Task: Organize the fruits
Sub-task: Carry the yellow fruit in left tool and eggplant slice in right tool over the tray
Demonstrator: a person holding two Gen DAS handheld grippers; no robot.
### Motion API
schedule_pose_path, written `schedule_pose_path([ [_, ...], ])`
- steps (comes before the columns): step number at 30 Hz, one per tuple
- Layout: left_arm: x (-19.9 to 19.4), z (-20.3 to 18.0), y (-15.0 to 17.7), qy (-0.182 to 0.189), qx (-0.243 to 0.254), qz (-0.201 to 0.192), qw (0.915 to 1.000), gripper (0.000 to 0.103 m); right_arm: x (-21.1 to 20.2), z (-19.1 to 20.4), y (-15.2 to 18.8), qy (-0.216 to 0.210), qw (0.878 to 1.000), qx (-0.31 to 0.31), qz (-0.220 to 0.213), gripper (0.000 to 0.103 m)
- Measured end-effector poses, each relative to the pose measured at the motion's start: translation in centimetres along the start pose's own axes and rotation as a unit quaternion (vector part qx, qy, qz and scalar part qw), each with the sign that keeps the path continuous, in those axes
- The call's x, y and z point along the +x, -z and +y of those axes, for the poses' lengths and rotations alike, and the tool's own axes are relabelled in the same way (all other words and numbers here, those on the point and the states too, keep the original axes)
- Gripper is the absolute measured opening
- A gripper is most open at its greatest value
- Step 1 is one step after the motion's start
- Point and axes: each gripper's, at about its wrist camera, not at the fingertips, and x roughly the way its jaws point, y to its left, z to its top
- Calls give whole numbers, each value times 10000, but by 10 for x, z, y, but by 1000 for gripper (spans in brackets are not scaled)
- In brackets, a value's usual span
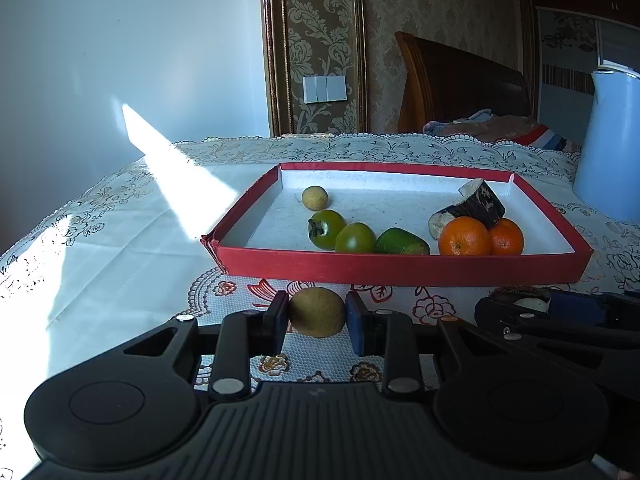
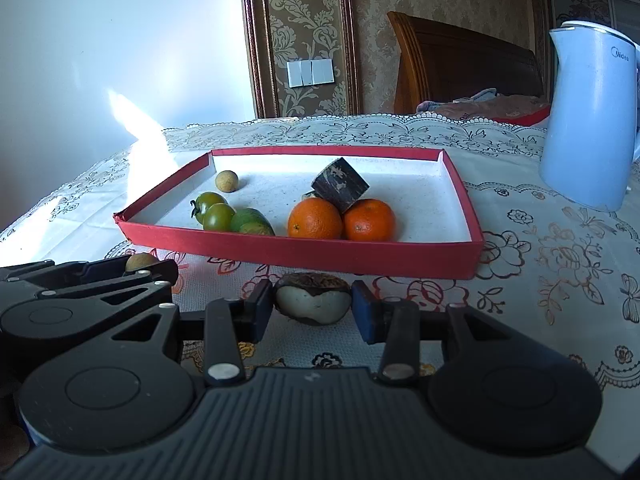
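Observation:
My left gripper is shut on a small tan round fruit, held just in front of the red tray's near wall. To its right, my right gripper is shut on a white fruit with a dark brown cap, also short of the tray. Inside the tray lie another tan round fruit, two green tomatoes, a green fruit, two oranges and a dark mottled chunk leaning on them.
A pale blue kettle stands on the table to the right of the tray. The table carries a lace floral cloth. A bright sun patch falls on the left side. A wooden headboard and bedding lie beyond the far edge.

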Motion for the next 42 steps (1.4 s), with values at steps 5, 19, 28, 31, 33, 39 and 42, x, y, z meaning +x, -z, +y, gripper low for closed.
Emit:
schedule_pose_path([
  [5, 0, 1, 0, 9, -44, -6, 10000, 30, 1, 2, -1, -10, 10000, 25, -21, 41],
  [19, -5, 5, -3, 20, -82, -53, 9999, 30, -1, 4, -5, -27, 9999, 34, -124, 41],
  [28, -10, 12, -17, -68, -163, -206, 9996, 30, -3, 5, -16, -62, 9996, 32, -265, 41],
  [31, -10, 15, -22, -88, -177, -250, 9995, 30, -5, 5, -19, -86, 9994, 30, -332, 41],
  [33, -9, 17, -25, -94, -193, -273, 9994, 30, -6, 5, -22, -89, 9993, 21, -373, 40],
  [39, -7, 21, -31, -174, -215, -322, 9991, 30, -8, 2, -34, -115, 9985, -3, -537, 40],
  [42, -4, 21, -37, -209, -201, -361, 9989, 30, -6, 2, -41, -146, 9980, -45, -616, 40],
])
